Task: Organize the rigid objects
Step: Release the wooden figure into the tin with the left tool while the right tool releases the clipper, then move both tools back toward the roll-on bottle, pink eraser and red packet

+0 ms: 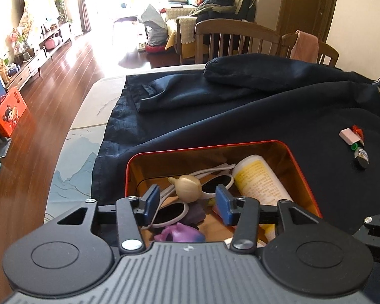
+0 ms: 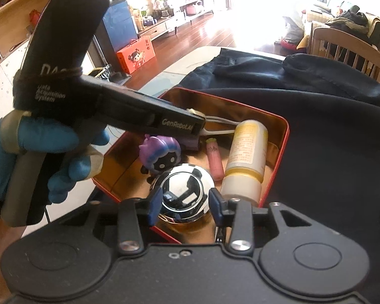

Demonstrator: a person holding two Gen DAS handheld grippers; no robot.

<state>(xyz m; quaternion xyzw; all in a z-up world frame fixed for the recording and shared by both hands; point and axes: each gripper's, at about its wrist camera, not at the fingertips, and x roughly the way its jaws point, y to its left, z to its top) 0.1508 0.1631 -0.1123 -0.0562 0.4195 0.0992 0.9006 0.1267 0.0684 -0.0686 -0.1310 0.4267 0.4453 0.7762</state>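
Observation:
A red tin box (image 1: 301, 167) (image 2: 278, 121) sits on a dark cloth. Inside lie a yellow-white bottle (image 1: 261, 177) (image 2: 248, 152), white sunglasses (image 1: 215, 185), a purple figurine (image 1: 179, 233) (image 2: 162, 154), a pink tube (image 2: 215, 162) and a beige garlic-shaped piece (image 1: 190, 187). My left gripper (image 1: 187, 204) hovers open over the box, with the garlic piece between its pads but untouched. My right gripper (image 2: 186, 204) is shut on a shiny chrome round object (image 2: 182, 192), held at the box's near end. The left gripper (image 2: 195, 124) also shows reaching into the box.
Small items lie on the cloth right of the box: a pink eraser (image 1: 348, 134), a red piece (image 1: 357, 129) and a small dark bottle (image 1: 361, 157). A folded dark garment (image 1: 266, 73) lies at the back. Wooden chairs (image 1: 230, 40) stand behind the table.

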